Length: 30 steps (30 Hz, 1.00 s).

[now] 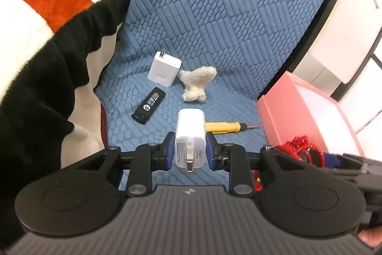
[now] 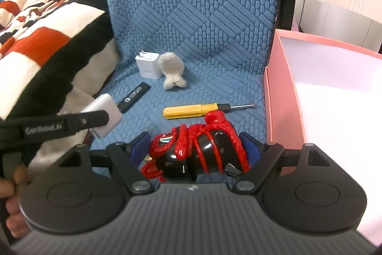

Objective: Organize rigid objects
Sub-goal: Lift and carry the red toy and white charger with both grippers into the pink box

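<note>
From the left wrist camera we see the left gripper [image 1: 190,149] pinching a white wall charger [image 1: 190,138], its blue pads pressed on the two flat sides and the folded plug prongs facing the lens. We judge the charger light, hard and smooth-shelled, so a squeeze across the broad flat faces, as here, should hold it without slip. It hangs above the blue quilted cover [image 1: 214,16], where a second white charger [image 1: 164,68], a black lighter [image 1: 148,105], a yellow screwdriver [image 1: 222,127] and a small plush scrap [image 1: 197,83] lie apart from each other. The pink box [image 1: 286,109] stands at the right, open-topped, and a striped blanket [image 1: 47,28] bulges at the left

From the right wrist camera we see the right gripper [image 2: 195,149] spread wide yet closed around a glossy black figurine wrapped in red cord [image 2: 203,147], both blue pads against its sides. We judge this piece stiff but slick and lumpy, possibly brittle where the red detail stands proud, so the rounded black body is the safer place to grip. The pink box [image 2: 281,92] sits just to its right, its white floor bare as far as we can see. The screwdriver [image 2: 191,110] lies just beyond the figurine; its ridged handle looks the natural hold
</note>
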Each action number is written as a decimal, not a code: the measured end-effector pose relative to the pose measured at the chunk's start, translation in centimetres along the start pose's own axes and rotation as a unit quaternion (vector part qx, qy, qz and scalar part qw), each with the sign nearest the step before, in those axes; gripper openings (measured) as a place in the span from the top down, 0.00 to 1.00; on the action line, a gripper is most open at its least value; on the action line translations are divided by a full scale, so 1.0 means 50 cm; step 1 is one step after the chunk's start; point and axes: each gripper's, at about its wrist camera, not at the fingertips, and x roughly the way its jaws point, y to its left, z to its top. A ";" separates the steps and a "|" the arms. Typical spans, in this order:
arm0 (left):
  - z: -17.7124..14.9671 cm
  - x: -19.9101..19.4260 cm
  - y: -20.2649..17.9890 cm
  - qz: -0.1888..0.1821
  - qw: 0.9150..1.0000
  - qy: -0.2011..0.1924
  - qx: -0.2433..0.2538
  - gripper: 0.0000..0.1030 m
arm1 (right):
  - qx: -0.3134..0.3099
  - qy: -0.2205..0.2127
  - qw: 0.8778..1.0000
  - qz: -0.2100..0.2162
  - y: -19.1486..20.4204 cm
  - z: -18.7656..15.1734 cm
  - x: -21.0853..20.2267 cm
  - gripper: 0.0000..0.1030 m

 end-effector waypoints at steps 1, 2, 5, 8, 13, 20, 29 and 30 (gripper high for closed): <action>-0.003 -0.006 -0.002 -0.002 1.000 -0.004 -0.004 0.70 | -0.001 -0.002 1.000 0.001 -0.001 -0.003 -0.009 0.20; -0.007 -0.012 -0.007 -0.004 1.000 -0.005 -0.005 0.70 | 0.000 -0.003 1.000 0.003 -0.002 -0.007 -0.017 0.20; -0.016 -0.022 -0.024 -0.010 1.000 -0.002 -0.003 0.70 | 0.000 -0.004 1.000 0.009 -0.006 -0.018 -0.036 0.20; -0.019 -0.037 -0.052 -0.013 1.000 -0.003 0.010 0.70 | -0.003 -0.006 1.000 0.006 -0.008 -0.030 -0.053 0.20; -0.015 -0.060 -0.088 -0.018 1.000 0.000 0.011 0.70 | -0.005 -0.016 1.000 0.011 -0.017 -0.029 -0.088 0.20; 0.025 -0.105 -0.126 -0.018 1.000 -0.023 0.005 0.70 | -0.008 -0.055 0.998 0.018 -0.041 0.013 -0.154 0.21; 0.080 -0.143 -0.219 -0.038 0.998 -0.039 0.014 0.70 | -0.002 -0.089 0.996 0.022 -0.087 0.059 -0.206 0.21; 0.085 -0.146 -0.230 -0.039 0.998 -0.041 0.015 0.70 | -0.003 -0.092 0.996 0.021 -0.092 0.063 -0.213 0.21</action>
